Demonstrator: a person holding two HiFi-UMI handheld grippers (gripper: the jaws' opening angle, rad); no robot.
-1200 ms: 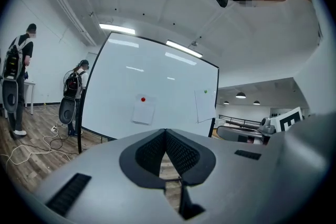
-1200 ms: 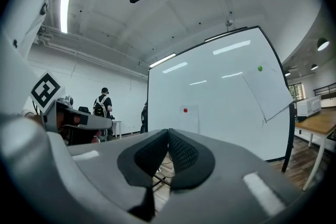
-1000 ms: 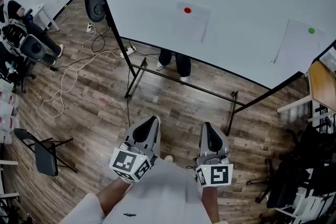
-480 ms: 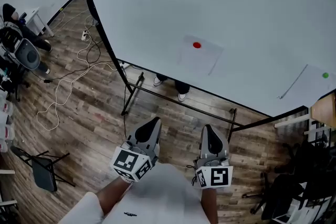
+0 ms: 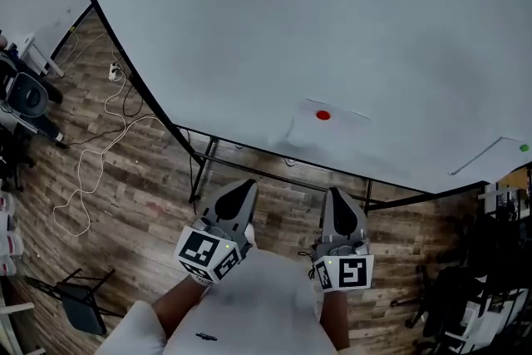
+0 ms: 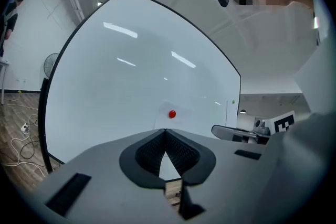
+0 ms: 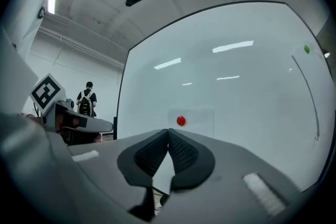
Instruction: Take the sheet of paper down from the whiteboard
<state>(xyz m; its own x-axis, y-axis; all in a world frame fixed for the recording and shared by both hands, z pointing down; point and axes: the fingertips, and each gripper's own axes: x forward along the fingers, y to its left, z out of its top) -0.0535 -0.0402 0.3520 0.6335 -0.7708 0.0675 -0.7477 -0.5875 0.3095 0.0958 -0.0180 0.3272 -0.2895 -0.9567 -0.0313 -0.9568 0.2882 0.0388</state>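
A white sheet of paper (image 5: 319, 131) hangs low on the big whiteboard (image 5: 274, 37), pinned by a red magnet (image 5: 322, 115). My left gripper (image 5: 241, 191) and right gripper (image 5: 339, 197) are held level side by side, short of the board and just below the sheet, both shut and empty. The left gripper view has the left gripper's (image 6: 165, 131) closed tips under the red magnet (image 6: 171, 114). From the right gripper (image 7: 168, 131), the magnet (image 7: 181, 121) and sheet (image 7: 198, 117) lie straight ahead, slightly right.
A second sheet (image 5: 497, 159) with a green magnet (image 5: 524, 148) hangs at the board's right edge. The board's black stand (image 5: 204, 166) rests on a wood floor with cables (image 5: 91, 170). A folding chair (image 5: 75, 308) is at left, dark clutter (image 5: 482, 295) at right. A person (image 7: 86, 99) stands far off.
Both grippers have travelled toward the whiteboard. The board now fills more of the head view and the sheet with the red magnet sits much nearer the gripper tips.
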